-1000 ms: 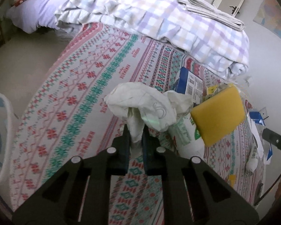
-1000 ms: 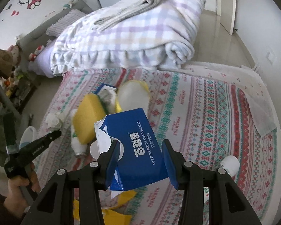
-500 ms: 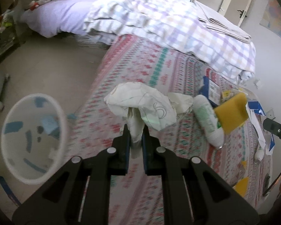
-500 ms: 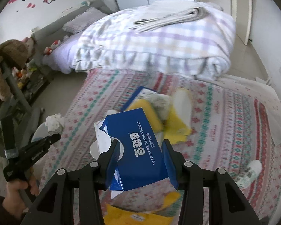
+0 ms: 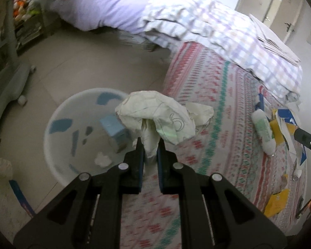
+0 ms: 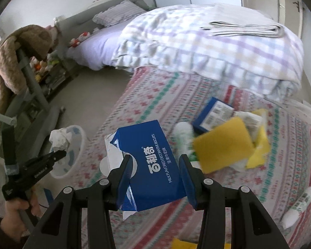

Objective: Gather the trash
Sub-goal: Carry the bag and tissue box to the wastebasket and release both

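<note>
My left gripper is shut on a crumpled white paper wad, held over the near edge of a round white bin on the floor beside the bed. The same wad, left gripper and bin appear at the left of the right wrist view. My right gripper is shut on a torn blue biscuit box, held above the patterned bedspread. More trash lies on the bed: a yellow packet, another blue box and a white bottle.
A folded checked quilt is piled at the far end of the bed. The bin holds a light blue box and small scraps. A grey rolling rack with a brown garment stands on the left. Another white bottle lies at bottom right.
Both grippers have swung left from over the bed toward the floor, keeping their loads. The white bin has come from the left edge to under the paper wad.
</note>
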